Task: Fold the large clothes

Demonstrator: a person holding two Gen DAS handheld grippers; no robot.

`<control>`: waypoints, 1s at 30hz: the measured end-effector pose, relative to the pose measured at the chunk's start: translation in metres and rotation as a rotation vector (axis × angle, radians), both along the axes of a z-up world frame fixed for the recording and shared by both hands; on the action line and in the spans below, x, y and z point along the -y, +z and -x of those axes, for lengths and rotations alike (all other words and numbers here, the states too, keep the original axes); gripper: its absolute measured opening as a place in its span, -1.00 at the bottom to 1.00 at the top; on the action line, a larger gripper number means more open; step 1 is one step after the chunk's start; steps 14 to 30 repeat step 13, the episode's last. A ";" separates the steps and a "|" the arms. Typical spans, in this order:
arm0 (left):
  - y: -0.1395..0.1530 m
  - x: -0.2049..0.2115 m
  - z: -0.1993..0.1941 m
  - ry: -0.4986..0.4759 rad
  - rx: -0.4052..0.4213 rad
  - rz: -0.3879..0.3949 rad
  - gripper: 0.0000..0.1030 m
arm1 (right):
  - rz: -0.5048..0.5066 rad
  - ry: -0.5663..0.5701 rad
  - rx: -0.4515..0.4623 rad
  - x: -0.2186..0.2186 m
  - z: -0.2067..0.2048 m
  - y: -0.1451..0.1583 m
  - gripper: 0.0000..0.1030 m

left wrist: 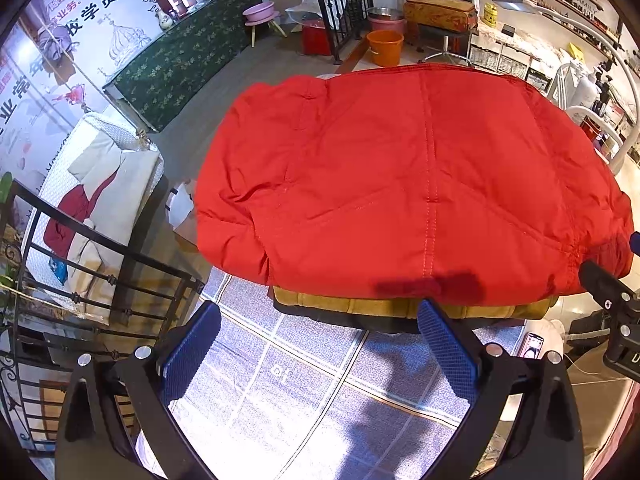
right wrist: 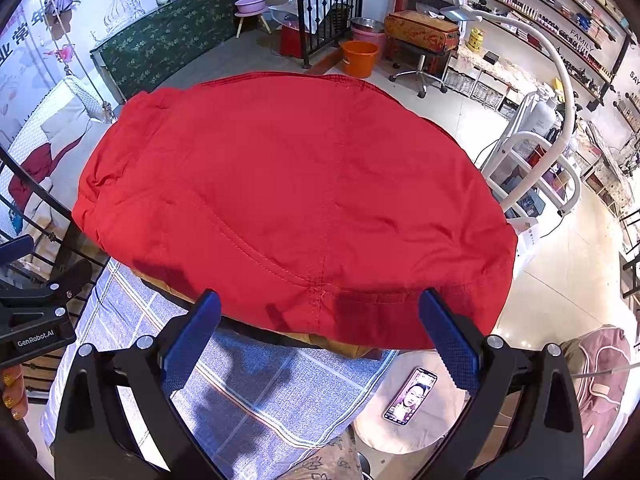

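The left gripper is held wide, its blue fingers parted and empty, poised over the checked blue cloth just short of the near edge of the red jacket. The right gripper is likewise spread wide with nothing between its pads, and its tips are seen level with the jacket's near hem, where a stitched centre seam ends.

The red jacket is laid broad and puffed across the table, resting on top of a mustard-yellow garment whose edge shows beneath the hem. A phone lies on a pale cushion close to the right gripper.

The step in hand is judged to be the taking of the near hem for a fold. It would be done well if only the red layer is pinched, each gripper placed evenly to either side of the centre seam, so that the yellow garment below is not dragged along. The padded fabric is likely to spring back, so a deep bite on the hem is advised, and the fold is best carried low and level.
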State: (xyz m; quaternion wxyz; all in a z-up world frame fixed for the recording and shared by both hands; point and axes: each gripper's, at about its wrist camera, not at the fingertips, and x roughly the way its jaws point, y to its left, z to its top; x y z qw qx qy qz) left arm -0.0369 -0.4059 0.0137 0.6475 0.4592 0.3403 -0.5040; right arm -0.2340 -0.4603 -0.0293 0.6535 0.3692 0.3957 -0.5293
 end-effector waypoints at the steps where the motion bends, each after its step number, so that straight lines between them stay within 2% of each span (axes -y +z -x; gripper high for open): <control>1: 0.000 0.000 0.000 -0.001 0.000 0.000 0.88 | 0.000 -0.001 0.001 -0.001 0.000 0.000 0.89; 30: -0.001 0.000 -0.001 -0.006 -0.001 -0.014 0.88 | 0.000 0.004 -0.006 0.003 -0.002 -0.002 0.89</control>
